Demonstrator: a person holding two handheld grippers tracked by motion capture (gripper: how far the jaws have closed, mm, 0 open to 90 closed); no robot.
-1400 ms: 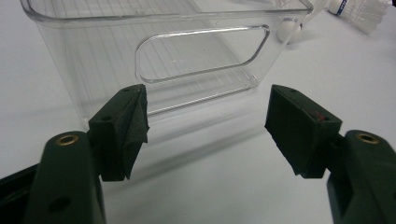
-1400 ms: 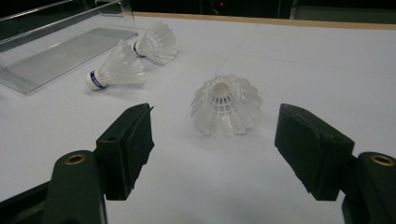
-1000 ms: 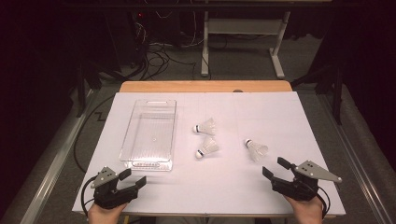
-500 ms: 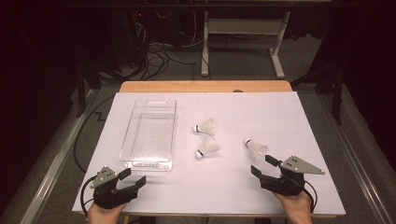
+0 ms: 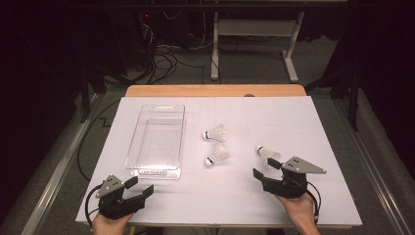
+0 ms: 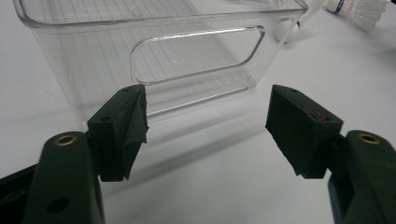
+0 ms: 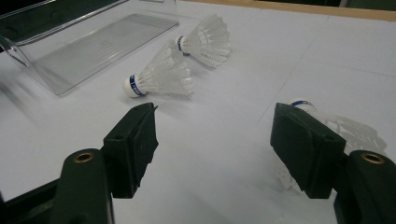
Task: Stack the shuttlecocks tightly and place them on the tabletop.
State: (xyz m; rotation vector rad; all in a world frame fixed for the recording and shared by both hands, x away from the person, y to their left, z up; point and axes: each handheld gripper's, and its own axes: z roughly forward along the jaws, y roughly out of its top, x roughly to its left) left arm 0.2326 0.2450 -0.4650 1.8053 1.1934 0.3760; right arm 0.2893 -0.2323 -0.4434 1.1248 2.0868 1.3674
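Three shuttlecocks loose on desk (image 5: 323, 205). Right gripper (image 5: 266, 169), jaws wide, nearing closest shuttlecock (image 5: 266, 153); next: straddle, close. Left gripper (image 5: 138, 185) wide by bin (image 5: 147, 172).

Each gripper, left (image 5: 138, 187) and right (image 5: 265, 169), has two black jaws with flat rectangular pads, brass-ringed screw holes, a grey three-cornered top plate and a trailing black cable.

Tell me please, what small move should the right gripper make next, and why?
Probably shift the right gripper a little to its right and forward, so the open jaws straddle the nearest shuttlecock, then close. In the right gripper view that shuttlecock lies partly behind the right jaw, not between the two. The bin looks empty, and two other shuttlecocks lie farther away.
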